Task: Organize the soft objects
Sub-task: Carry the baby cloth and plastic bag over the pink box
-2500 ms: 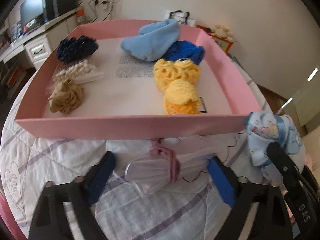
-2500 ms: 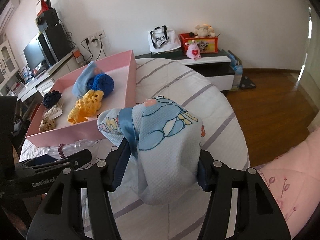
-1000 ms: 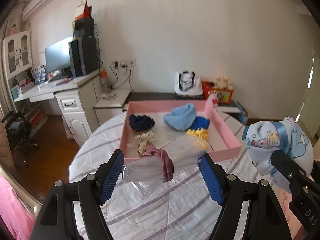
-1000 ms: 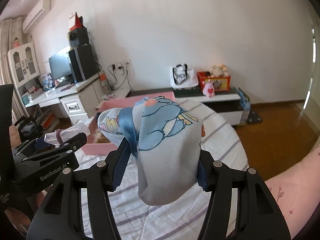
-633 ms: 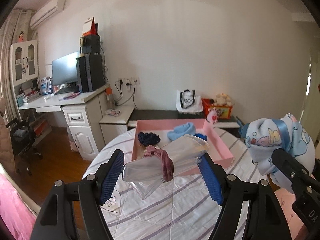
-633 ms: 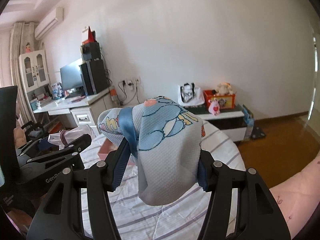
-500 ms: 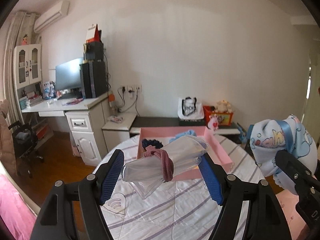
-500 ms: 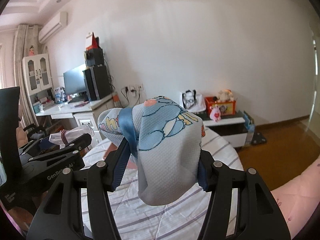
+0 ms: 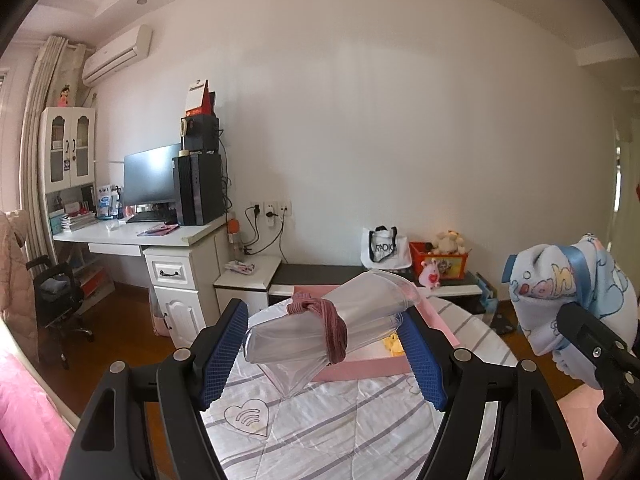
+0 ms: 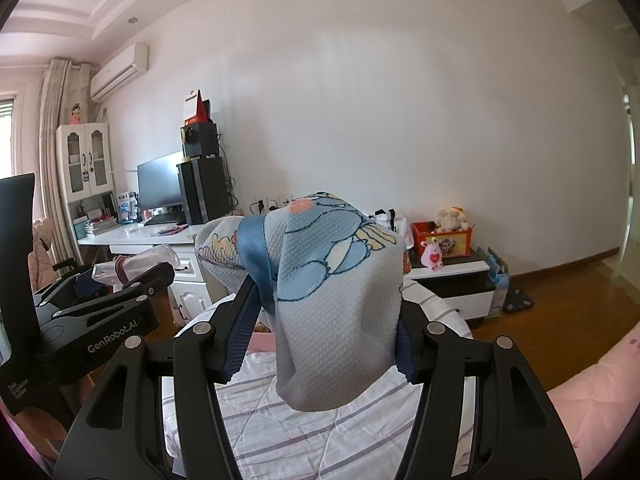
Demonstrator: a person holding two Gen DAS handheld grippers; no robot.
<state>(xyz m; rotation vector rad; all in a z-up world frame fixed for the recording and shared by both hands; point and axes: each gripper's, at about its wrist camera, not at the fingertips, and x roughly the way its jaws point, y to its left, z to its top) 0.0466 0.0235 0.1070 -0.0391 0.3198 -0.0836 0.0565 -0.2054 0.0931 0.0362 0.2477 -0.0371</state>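
My left gripper (image 9: 324,344) is shut on a clear plastic bag (image 9: 304,340) with a dusty-pink hair tie (image 9: 332,328) wrapped round it, held up over the bed. A light blue cartoon-print cloth (image 10: 336,304) with a blue satin ribbon fills my right gripper (image 10: 320,340), which is shut on it. That cloth (image 9: 572,292) also shows at the right edge of the left wrist view. The pink tray (image 9: 372,368) lies on the bed beyond the bag, mostly hidden; a bit of yellow knit (image 9: 390,344) shows inside. In the right wrist view the left gripper (image 10: 132,276) is at the left.
A striped white quilt (image 9: 340,420) covers the round bed. A white desk with monitor and computer tower (image 9: 168,216) stands at the left wall. Along the wall runs a low cabinet with a tote bag (image 9: 382,248) and a red toy box (image 9: 438,260). Wooden floor (image 10: 560,304) lies to the right.
Both grippers have risen and drawn back from the pink tray, tilting up toward the wall. The tray now looks smaller and sits mostly behind the held bag. Both grips are unchanged.
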